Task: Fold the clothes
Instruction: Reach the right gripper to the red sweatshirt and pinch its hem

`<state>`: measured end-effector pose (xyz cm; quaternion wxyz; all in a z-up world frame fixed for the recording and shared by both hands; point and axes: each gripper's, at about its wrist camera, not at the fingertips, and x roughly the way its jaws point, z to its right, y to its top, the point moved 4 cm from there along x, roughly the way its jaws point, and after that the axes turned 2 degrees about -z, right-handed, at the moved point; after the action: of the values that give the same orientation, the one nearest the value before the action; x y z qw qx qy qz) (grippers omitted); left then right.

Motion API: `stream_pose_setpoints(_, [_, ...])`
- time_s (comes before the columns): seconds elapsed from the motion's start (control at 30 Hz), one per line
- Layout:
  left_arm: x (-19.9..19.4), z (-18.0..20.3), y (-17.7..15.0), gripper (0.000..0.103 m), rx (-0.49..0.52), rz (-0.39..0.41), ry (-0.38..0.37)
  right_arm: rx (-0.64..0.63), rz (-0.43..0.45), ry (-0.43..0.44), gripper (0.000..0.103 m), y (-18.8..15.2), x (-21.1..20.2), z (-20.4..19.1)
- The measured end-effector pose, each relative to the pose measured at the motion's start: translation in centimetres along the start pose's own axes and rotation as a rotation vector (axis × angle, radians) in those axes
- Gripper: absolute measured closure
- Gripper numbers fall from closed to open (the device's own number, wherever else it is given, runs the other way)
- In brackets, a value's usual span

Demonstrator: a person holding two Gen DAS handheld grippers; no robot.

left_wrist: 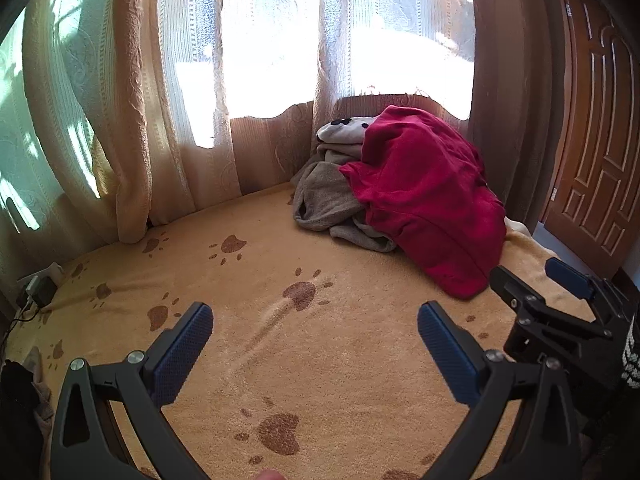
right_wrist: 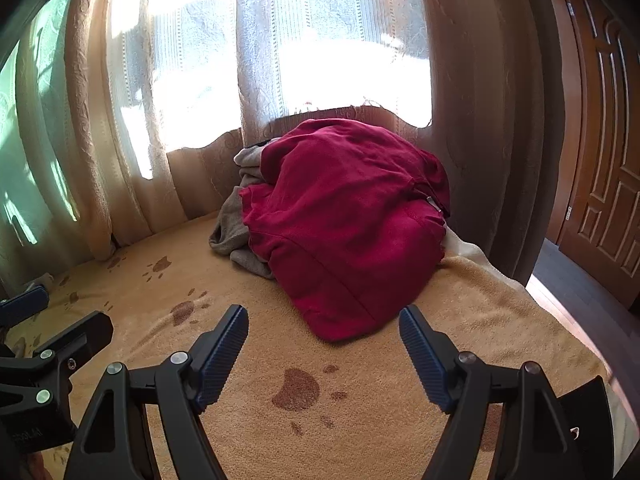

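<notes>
The left tool (left_wrist: 315, 322) hangs with its two blue-padded fingers spread wide and nothing between them, tilted down over a tan blanket (left_wrist: 280, 360) printed with brown paw marks. The right tool (right_wrist: 324, 326) is also spread, a little less wide, and it too holds nothing; its fingers frame the near edge of the clothes without touching them. Each tool shows in the other's view: the right one sits at the right edge of the left wrist view (left_wrist: 540, 284), and the left one at the left edge of the right wrist view.

Past the fingertips lies the pile of clothes, at the far right part of the blanket, up against the curtain (right_wrist: 460, 120). On top is a red garment (right_wrist: 344, 224), crumpled and spread over the heap, its lower edge reaching toward the right tool. Under it, sticking out to the left, is a grey garment (left_wrist: 324, 200). Behind that, a white piece with black spots (left_wrist: 344, 128) peeks out at the back of the pile.

The blanket between the tools and the pile is bare. Bright light comes through the sheer curtain (left_wrist: 272, 40) behind. A brown wooden door (left_wrist: 600, 140) stands at the far right. At the left edge of the blanket sits a small dark charger with a cord (left_wrist: 40, 292).
</notes>
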<state>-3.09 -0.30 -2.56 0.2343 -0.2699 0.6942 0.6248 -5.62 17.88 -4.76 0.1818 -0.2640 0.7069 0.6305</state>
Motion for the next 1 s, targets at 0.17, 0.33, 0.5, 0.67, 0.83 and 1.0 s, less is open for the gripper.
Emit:
stream_pose_setpoints(0.17, [0.7,-0.7,-0.3,0.0,-0.009,0.007,0.005,0.031,-0.022,0.028,0.023,0.8,1.1,1.0])
stream_pose_setpoints(0.33, [2.3,-2.4,-1.0,0.0,-0.032,0.0,-0.006,-0.079,-0.01,0.01,0.023,2.0,1.8,-0.2])
stream_pose_setpoints(0.5, [3.2,-3.7,-0.8,0.0,-0.085,-0.012,-0.016,-0.145,-0.022,-0.016,0.023,3.5,3.8,-1.8])
stream_pose_setpoints(0.67, [4.3,-4.7,-1.0,0.0,-0.105,-0.024,-0.024,-0.194,-0.022,-0.072,0.023,4.2,5.9,-2.9])
stream_pose_setpoints(0.83, [4.9,-5.5,-1.2,0.0,-0.121,-0.035,-0.016,-0.245,-0.045,-0.145,0.023,4.5,9.1,-3.5])
stream_pose_setpoints(1.0, [5.1,-6.1,-1.3,0.0,-0.129,-0.037,0.001,-0.221,-0.125,-0.147,0.023,3.9,12.8,-2.6])
